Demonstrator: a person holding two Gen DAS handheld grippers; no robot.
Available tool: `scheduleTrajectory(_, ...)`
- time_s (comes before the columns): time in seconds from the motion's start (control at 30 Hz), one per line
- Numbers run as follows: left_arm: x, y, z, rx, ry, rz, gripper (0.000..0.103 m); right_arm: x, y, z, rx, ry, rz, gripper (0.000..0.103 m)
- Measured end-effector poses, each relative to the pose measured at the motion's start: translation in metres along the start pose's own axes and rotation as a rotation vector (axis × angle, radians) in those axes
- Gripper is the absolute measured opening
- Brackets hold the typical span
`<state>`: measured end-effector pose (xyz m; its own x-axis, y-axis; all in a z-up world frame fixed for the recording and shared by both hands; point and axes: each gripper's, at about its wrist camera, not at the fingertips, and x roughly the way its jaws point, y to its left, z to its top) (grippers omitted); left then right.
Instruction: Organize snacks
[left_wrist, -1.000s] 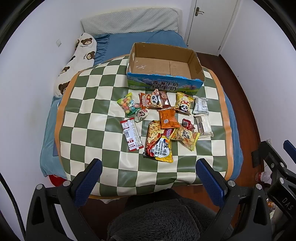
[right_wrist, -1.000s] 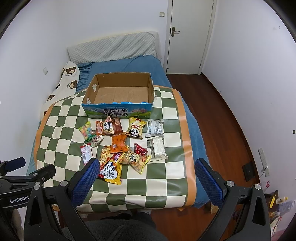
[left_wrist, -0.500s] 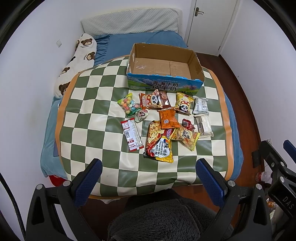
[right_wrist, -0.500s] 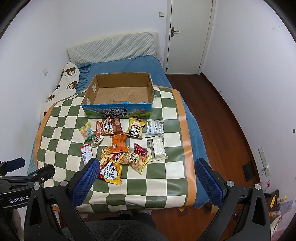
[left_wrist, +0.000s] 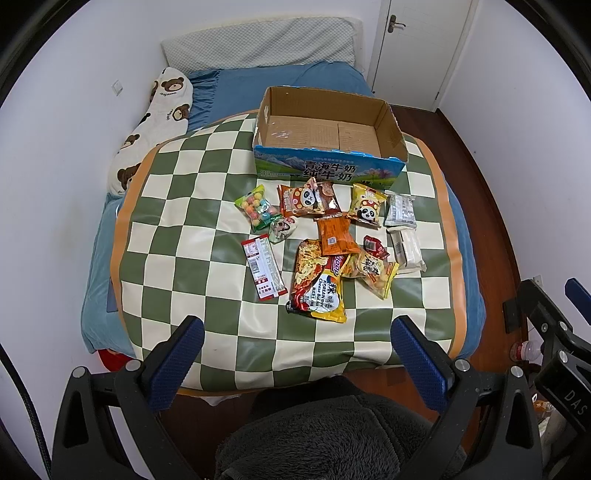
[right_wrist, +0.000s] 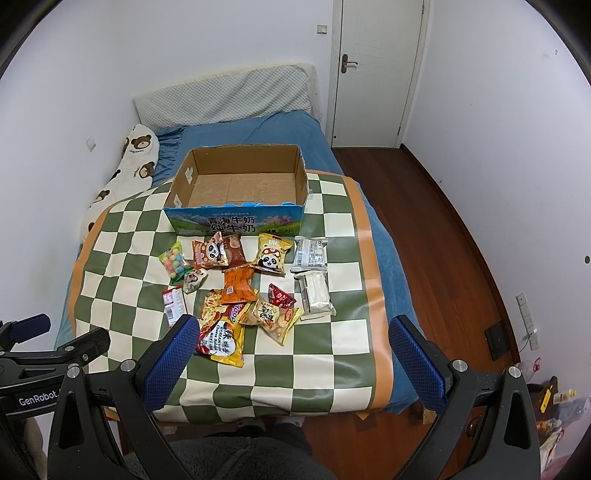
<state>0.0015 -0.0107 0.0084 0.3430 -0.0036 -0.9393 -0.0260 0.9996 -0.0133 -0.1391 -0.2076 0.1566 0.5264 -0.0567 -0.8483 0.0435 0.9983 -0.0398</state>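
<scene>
Both wrist views look down from afar, sharing the checkered mat (left_wrist: 192, 236).

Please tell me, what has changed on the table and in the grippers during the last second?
Nothing visibly changed. The left gripper and right gripper remain open and empty, the snacks lie as before, and the cardboard box stays empty.
</scene>
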Motion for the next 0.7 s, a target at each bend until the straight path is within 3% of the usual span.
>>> scheduleTrajectory(0.47,0.0,0.003,0.001,-0.005,-0.013,0.013,0.103,0.0,0.001,-0.001,0.005,0.0,0.005,0.103)
scheduleTrajectory(0.6,0.023,0.021,0.009,-0.037,-0.035,0.082,0.103,0.014,0.005,-0.003,0.031,0.033,0.024,0.103)
scheduleTrajectory(0.7,0.056,0.038,0.014,-0.055,-0.002,0.141,0.103,0.046,0.006,-0.011,0.059,0.094,0.069,0.103)
